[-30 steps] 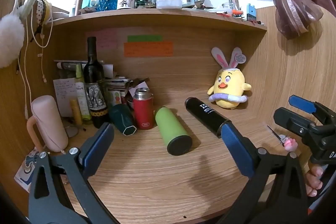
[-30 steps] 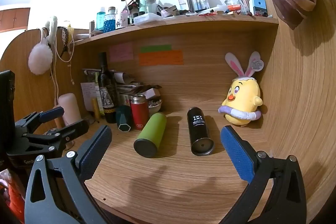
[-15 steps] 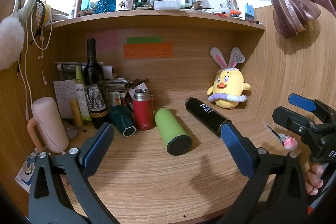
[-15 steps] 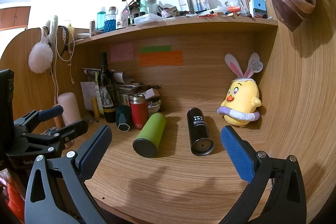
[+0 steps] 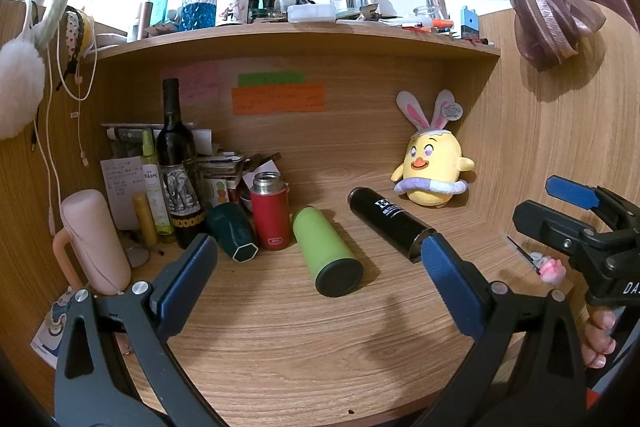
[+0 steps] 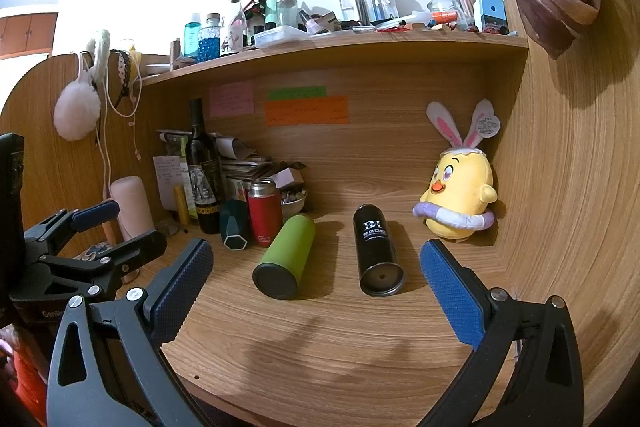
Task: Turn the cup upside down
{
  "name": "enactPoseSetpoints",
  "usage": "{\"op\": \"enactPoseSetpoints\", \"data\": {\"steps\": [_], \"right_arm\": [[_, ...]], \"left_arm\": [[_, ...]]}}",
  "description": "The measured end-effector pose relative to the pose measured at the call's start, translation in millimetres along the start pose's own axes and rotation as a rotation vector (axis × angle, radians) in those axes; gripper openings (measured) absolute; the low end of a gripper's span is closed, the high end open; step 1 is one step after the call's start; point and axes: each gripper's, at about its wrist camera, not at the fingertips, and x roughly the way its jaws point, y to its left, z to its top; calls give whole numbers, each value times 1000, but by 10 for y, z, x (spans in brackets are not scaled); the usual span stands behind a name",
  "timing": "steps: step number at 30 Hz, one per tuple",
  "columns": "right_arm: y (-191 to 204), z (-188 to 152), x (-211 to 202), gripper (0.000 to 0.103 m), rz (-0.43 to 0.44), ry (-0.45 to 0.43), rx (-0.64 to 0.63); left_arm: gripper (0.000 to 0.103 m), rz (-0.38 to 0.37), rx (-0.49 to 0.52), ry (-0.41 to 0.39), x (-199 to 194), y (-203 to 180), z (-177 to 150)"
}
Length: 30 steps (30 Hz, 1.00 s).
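Note:
A green cup (image 5: 326, 250) (image 6: 286, 256) and a black cup (image 5: 387, 223) (image 6: 376, 255) lie on their sides on the wooden desk, ends toward me. A red flask (image 5: 271, 211) (image 6: 264, 213) stands upright behind them. A dark teal cup (image 5: 234, 237) (image 6: 233, 231) lies tipped beside the flask. My left gripper (image 5: 320, 267) is open and empty, short of the green cup. My right gripper (image 6: 316, 267) is open and empty, short of both lying cups. Each gripper also shows at the edge of the other's view.
A wine bottle (image 5: 175, 167), small bottles and papers crowd the back left corner. A pink jug (image 5: 96, 237) stands at the left. A yellow chick plush (image 5: 430, 171) (image 6: 460, 201) sits at the back right. A cluttered shelf (image 5: 296, 37) runs overhead.
Both grippers have shifted only slightly; the scene looks almost the same. Nothing was grasped or moved.

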Motion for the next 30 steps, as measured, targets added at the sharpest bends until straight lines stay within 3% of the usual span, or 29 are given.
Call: {"op": "enactPoseSetpoints", "data": {"steps": [30], "right_arm": [[18, 9, -49, 103, -1, -3, -7]], "left_arm": [[103, 1, 1, -13, -28, -1, 31]]}}
